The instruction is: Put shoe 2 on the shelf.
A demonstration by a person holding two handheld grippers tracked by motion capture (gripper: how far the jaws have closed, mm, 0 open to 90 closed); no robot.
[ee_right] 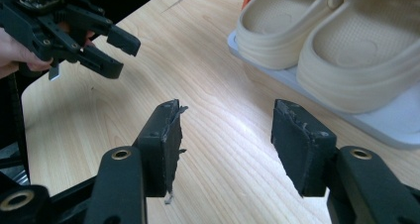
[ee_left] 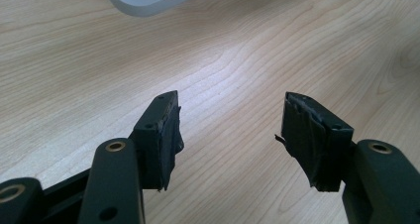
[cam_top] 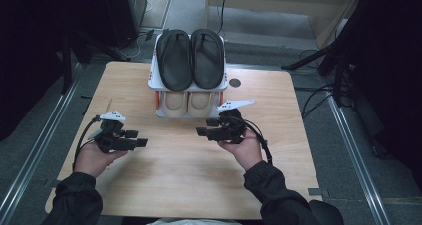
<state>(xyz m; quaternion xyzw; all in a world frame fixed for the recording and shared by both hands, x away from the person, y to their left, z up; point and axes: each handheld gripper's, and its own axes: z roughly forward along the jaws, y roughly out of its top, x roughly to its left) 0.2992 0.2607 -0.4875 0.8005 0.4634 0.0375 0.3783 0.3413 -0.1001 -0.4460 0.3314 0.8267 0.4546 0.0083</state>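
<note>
left gripper [cam_top: 142, 138] and right gripper [cam_top: 201, 127], each with jaws apart and empty, over the wooden table [cam_top: 189, 185]. beige slippers [cam_top: 187, 103] on the rack's [cam_top: 155, 75] lower shelf, far centre, beneath black sandals [cam_top: 190, 58].

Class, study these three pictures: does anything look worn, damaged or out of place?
Yes: the black padding on the right gripper's fingers looks frayed, with torn edges and a loose scrap hanging below. The left gripper's fingers look similarly ragged. The sandals sit neatly on the rack.

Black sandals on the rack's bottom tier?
No, the black sandals lie on the top tier; the beige slippers fill the bottom.
</note>
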